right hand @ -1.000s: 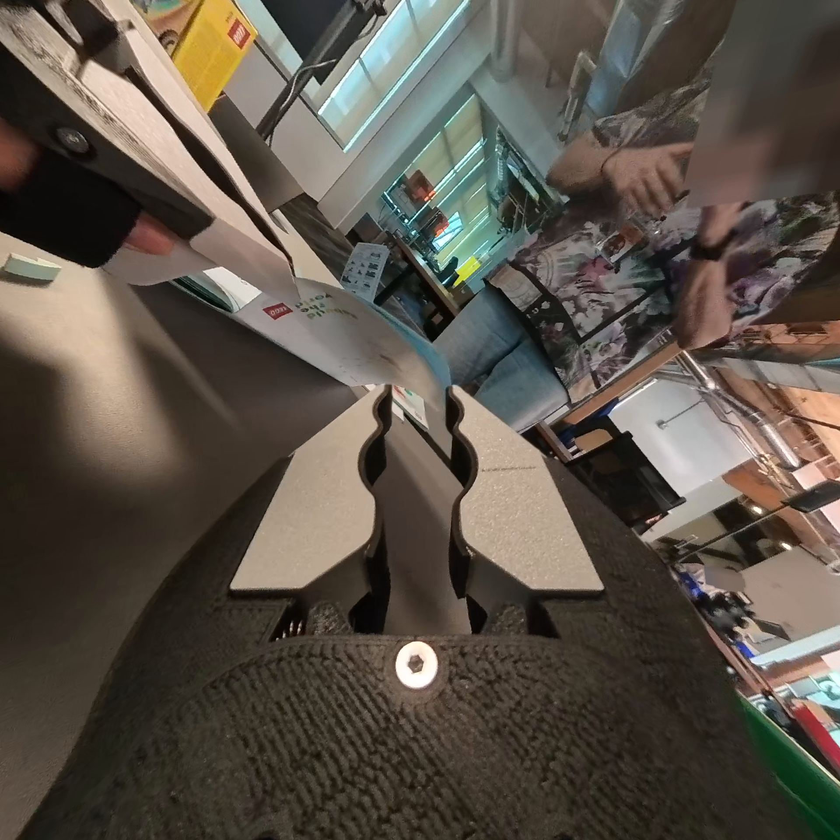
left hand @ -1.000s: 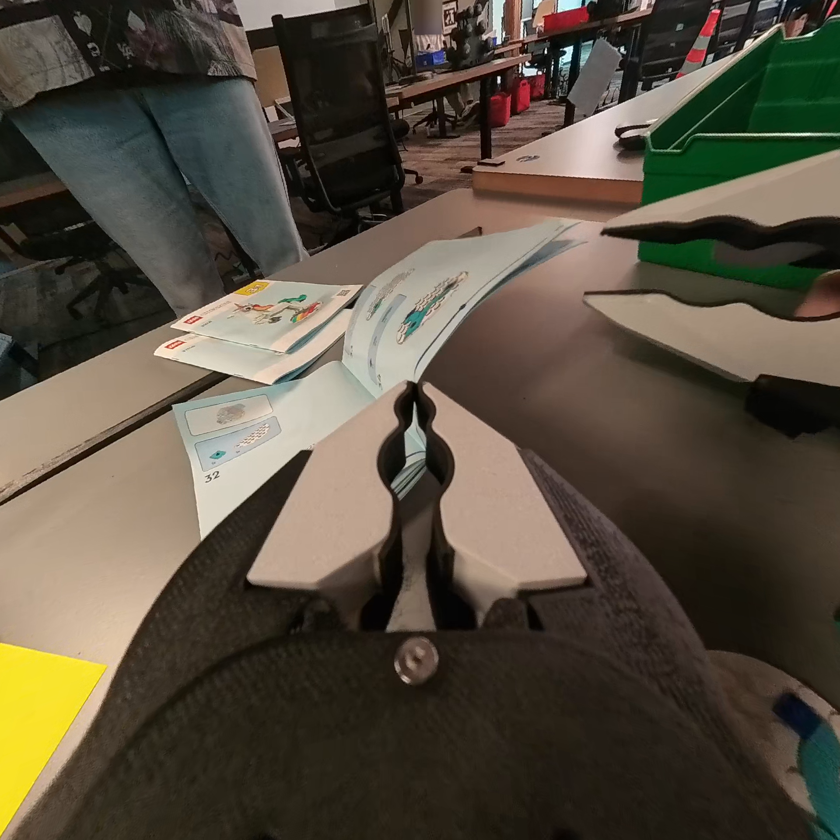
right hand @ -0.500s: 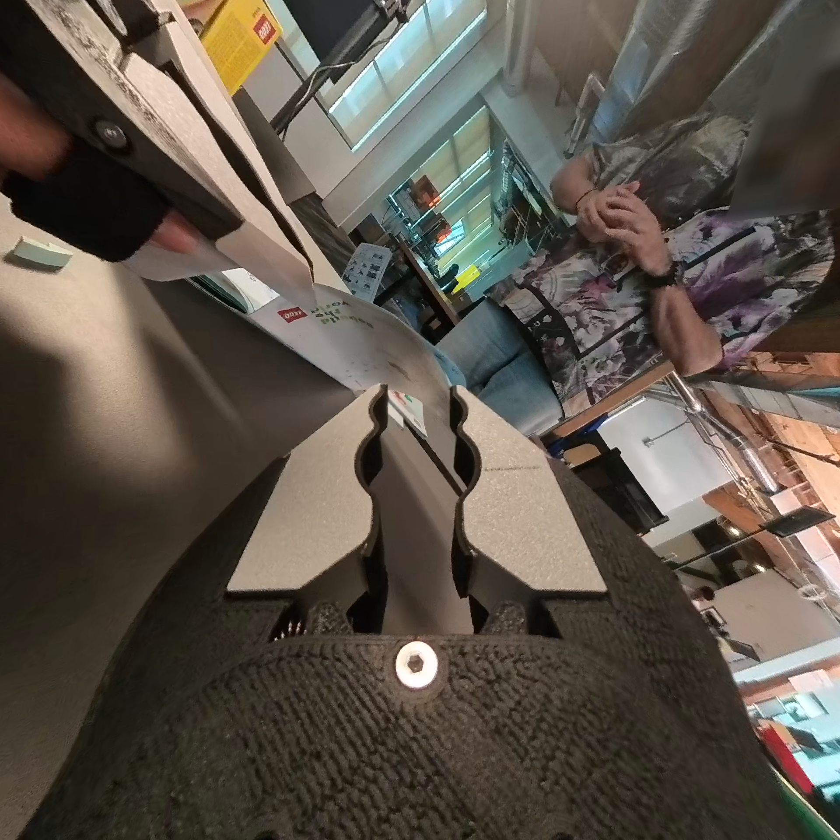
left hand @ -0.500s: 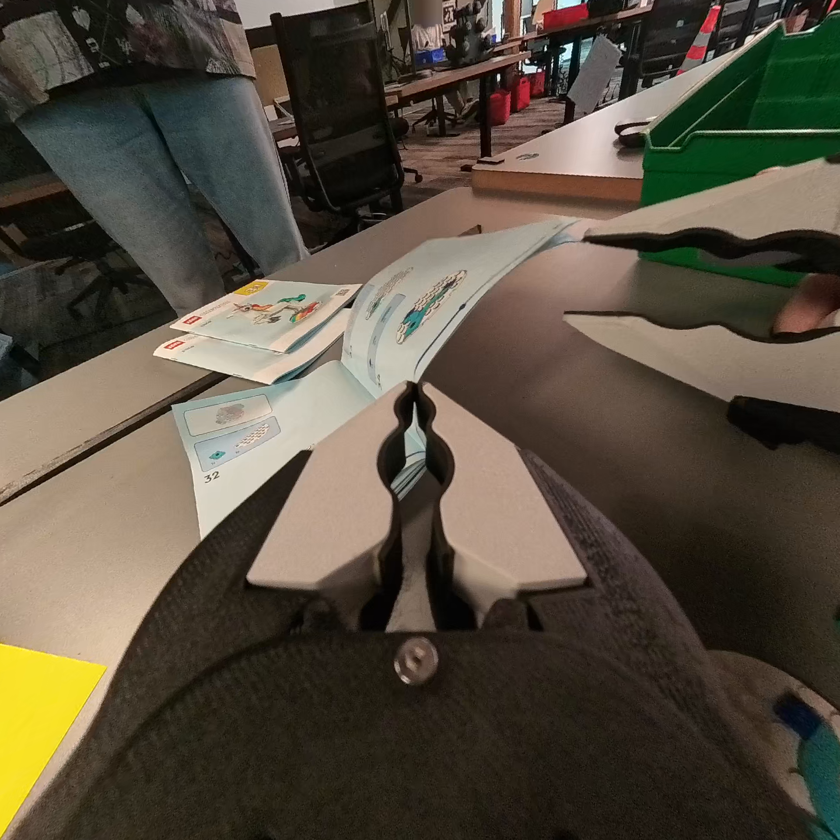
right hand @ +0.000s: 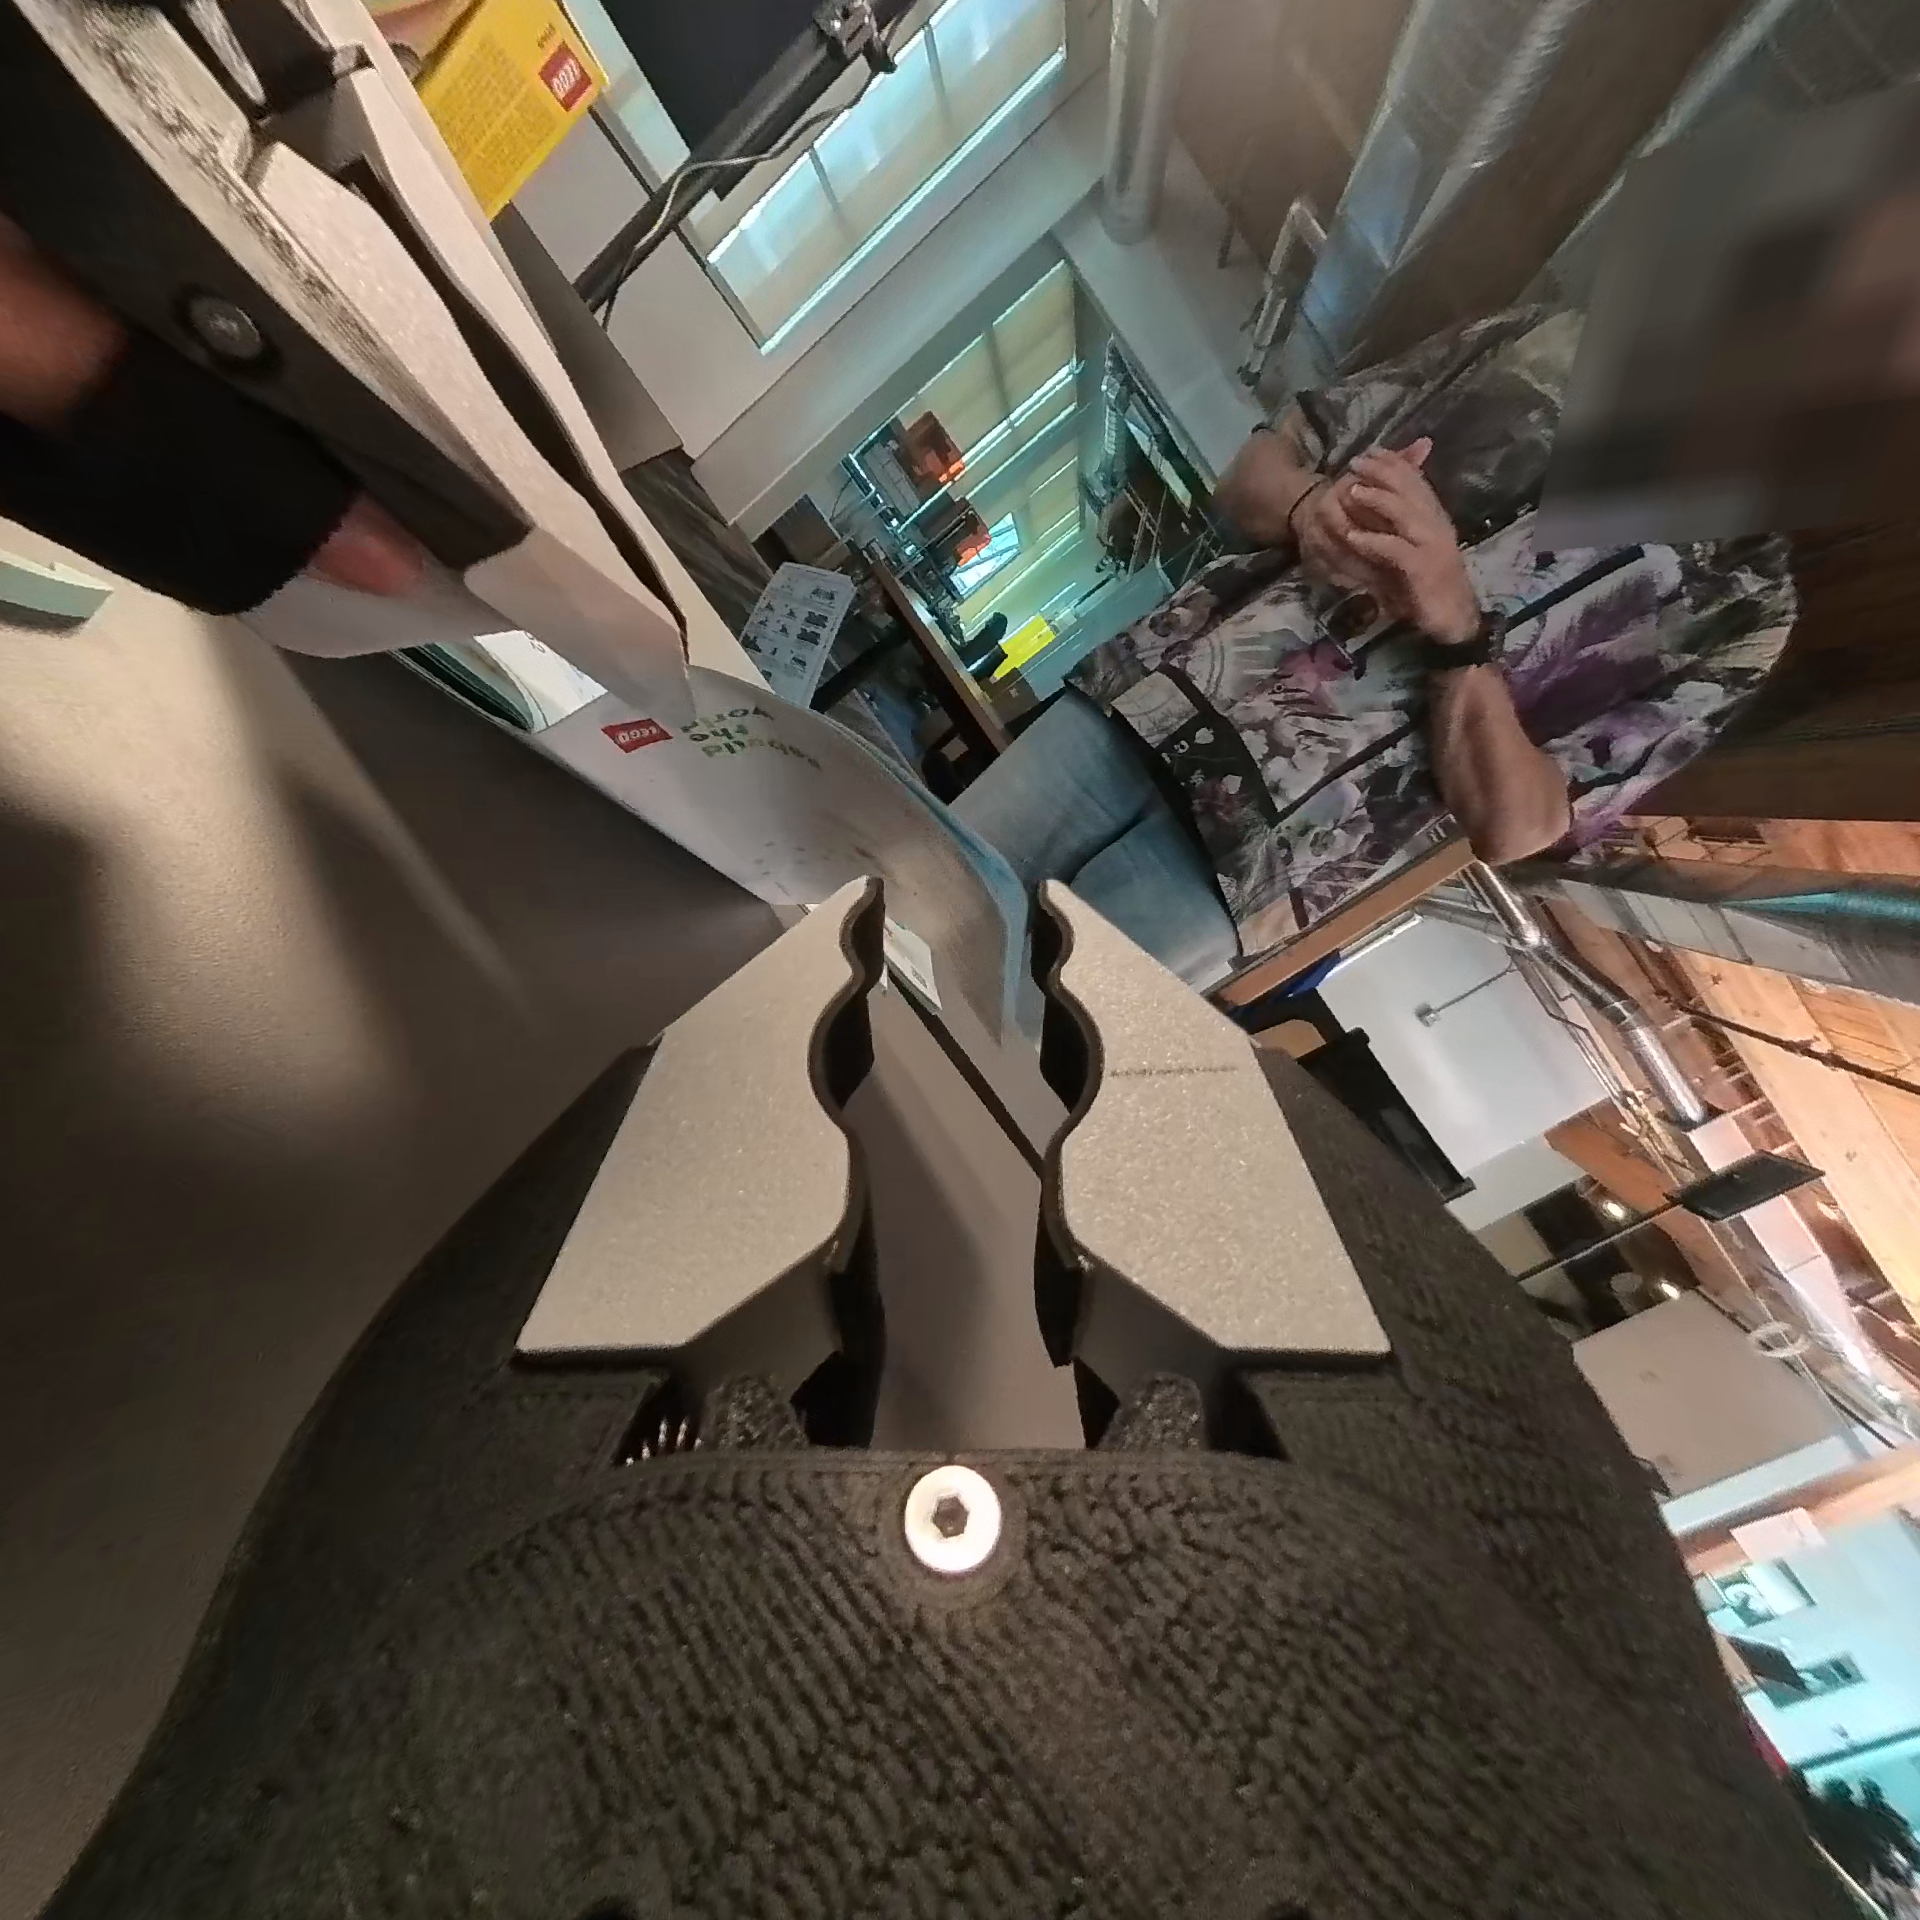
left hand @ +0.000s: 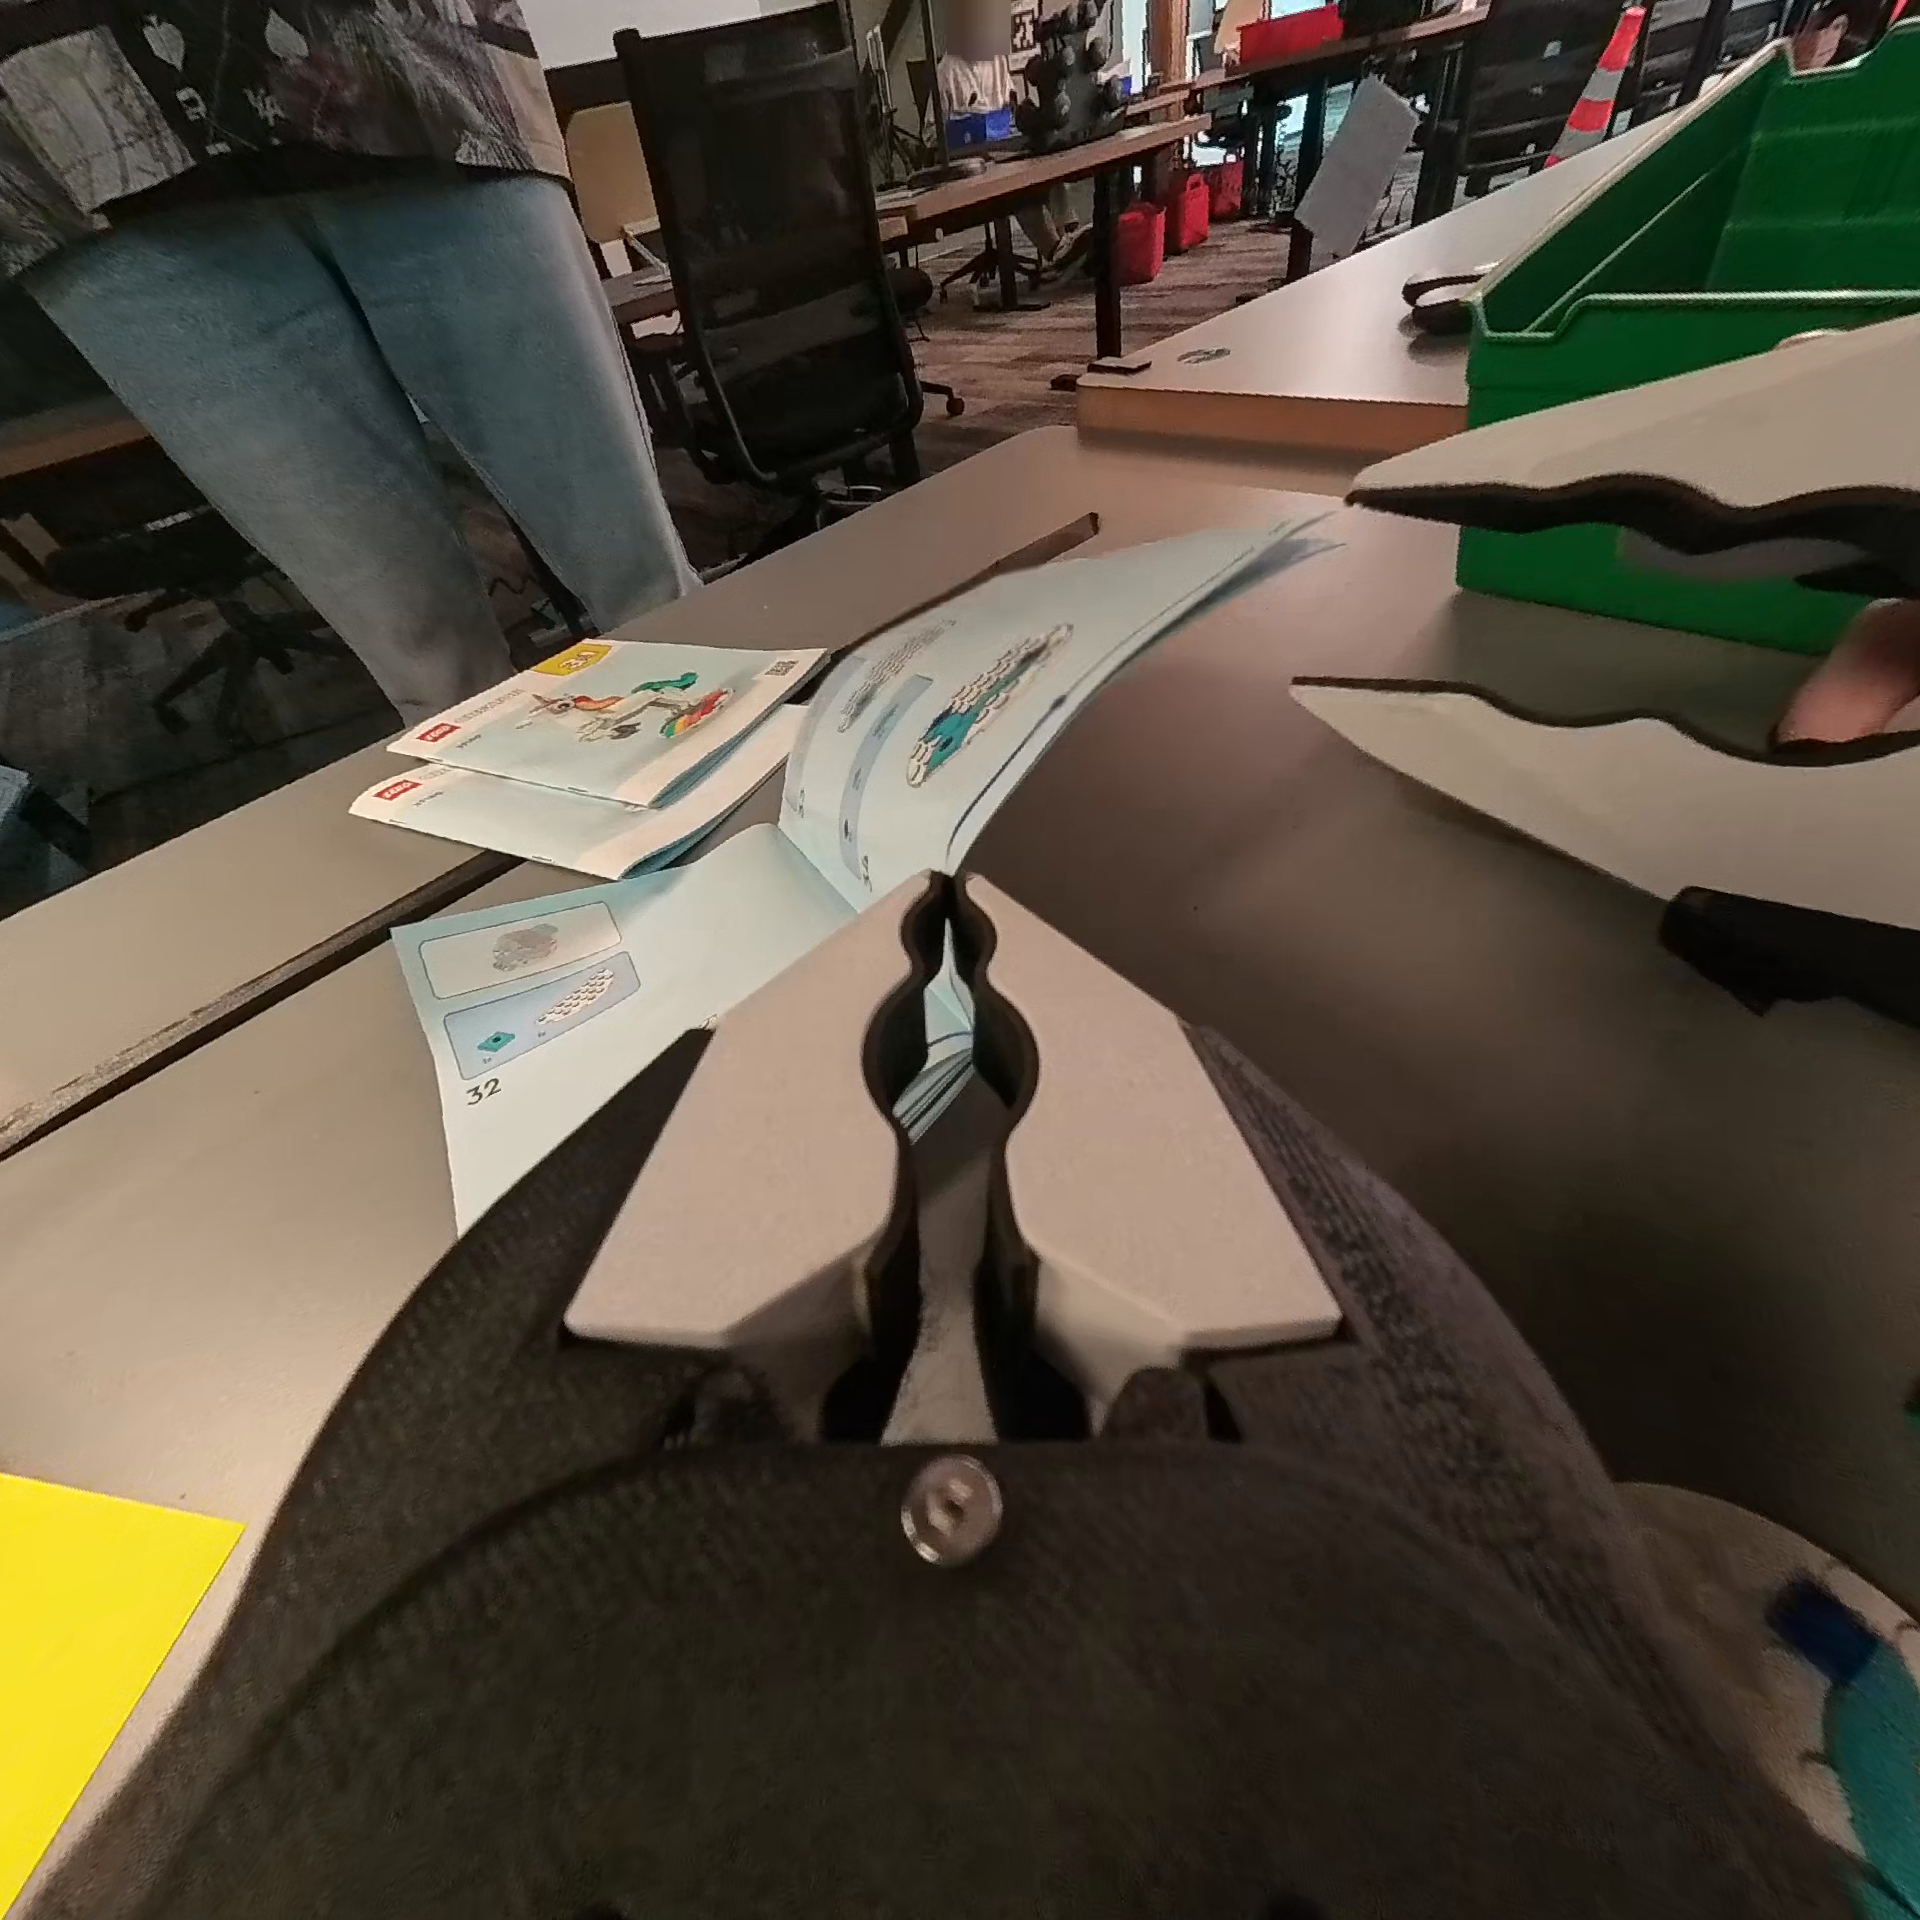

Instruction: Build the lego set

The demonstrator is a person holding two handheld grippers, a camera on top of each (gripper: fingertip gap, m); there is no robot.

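Observation:
An open light-blue instruction booklet (left hand: 997, 675) lies on the grey table (left hand: 1299, 1091). My left gripper (left hand: 948, 883) is shut on a bundle of its right-hand pages near the lower edge, and the bundle arches up to the right. My right gripper (left hand: 1325, 592) is open at the far free edge of that bundle. In the right wrist view the curled page edge (right hand: 966, 935) sits between the open fingers of my right gripper (right hand: 958, 888). The left gripper (right hand: 670, 675) shows there at the upper left, on the booklet (right hand: 790, 800).
Two closed booklets (left hand: 603, 717) lie stacked left of the open one. A green bin (left hand: 1714, 260) stands at the back right. A yellow sheet (left hand: 73, 1621) lies at the near left. A person (left hand: 312, 364) stands beyond the table edge. A small mint piece (right hand: 42, 592) lies on the table. My hands' fingertips stand some 8 centimetres from each other.
My right gripper has moved in toward the booklet's free edge, so the curled page now lies between its fingers. The left gripper has stayed shut in place.

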